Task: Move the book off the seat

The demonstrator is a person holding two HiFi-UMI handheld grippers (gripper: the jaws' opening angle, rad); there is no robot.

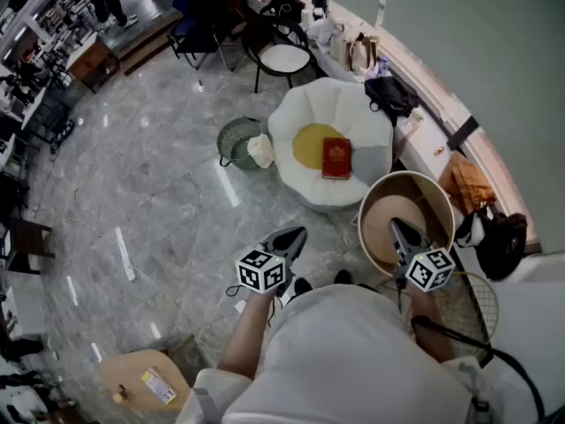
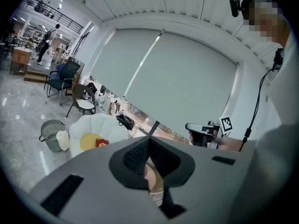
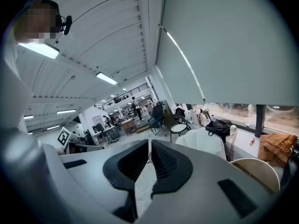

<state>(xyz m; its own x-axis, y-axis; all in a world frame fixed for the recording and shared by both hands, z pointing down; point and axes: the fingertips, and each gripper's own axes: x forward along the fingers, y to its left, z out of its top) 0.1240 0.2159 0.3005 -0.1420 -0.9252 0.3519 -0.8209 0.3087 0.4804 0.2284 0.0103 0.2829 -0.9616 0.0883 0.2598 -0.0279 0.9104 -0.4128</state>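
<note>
A red book (image 1: 336, 158) lies flat on the seat of a white flower-shaped chair (image 1: 353, 113), partly on its yellow cushion (image 1: 314, 146). The left gripper view shows the same book (image 2: 102, 143) small and far off on that chair (image 2: 100, 125). My left gripper (image 1: 294, 237) is shut and empty, well short of the chair, over the floor. My right gripper (image 1: 399, 230) is shut and empty too, held above a round tan basket (image 1: 433, 191). In each gripper view the dark jaws meet with nothing between them, left gripper (image 2: 148, 146) and right gripper (image 3: 149, 154).
A green wire bin (image 1: 235, 140) with a white bag stands left of the chair. A window ledge with bags (image 1: 391, 91) runs behind it. A black-framed chair (image 1: 284, 58) stands further back. A small wooden stool (image 1: 146, 380) is at lower left.
</note>
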